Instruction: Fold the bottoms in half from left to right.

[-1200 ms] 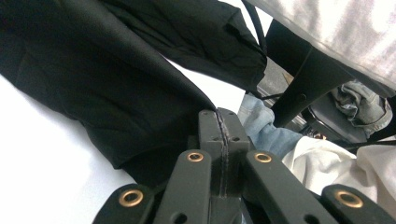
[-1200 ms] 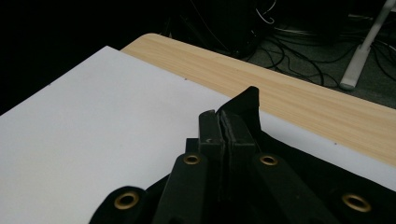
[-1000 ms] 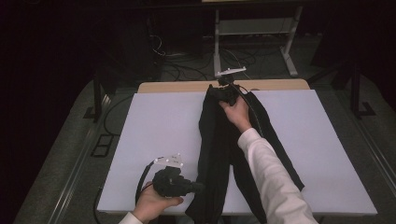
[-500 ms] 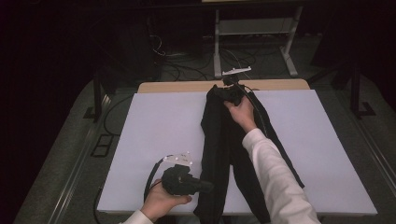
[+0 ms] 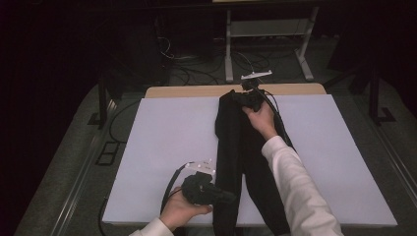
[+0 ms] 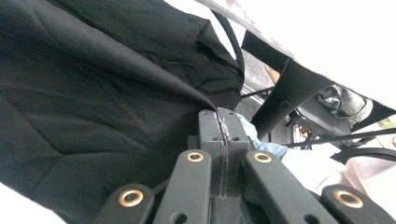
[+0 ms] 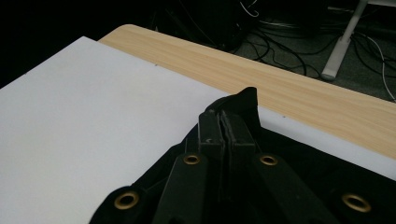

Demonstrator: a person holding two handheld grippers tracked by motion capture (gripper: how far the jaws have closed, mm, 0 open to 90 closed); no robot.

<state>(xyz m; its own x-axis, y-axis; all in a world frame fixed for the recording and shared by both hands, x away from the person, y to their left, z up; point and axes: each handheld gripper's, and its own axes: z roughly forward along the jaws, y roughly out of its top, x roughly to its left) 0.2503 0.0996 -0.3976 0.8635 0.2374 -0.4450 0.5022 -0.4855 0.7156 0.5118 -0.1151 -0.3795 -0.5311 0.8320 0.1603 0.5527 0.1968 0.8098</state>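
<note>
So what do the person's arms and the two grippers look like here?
Both arms wear white long sleeves. The left gripper and right gripper are black. Up close, their jaws sit on black linkage bars with brass-coloured rivets. The left gripper has a black cable looping from it and a pale plate on top. The right gripper carries a similar plate.

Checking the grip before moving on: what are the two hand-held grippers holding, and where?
Black garment: left hand-held gripper pinches its near edge, right hand-held gripper its far end.
</note>
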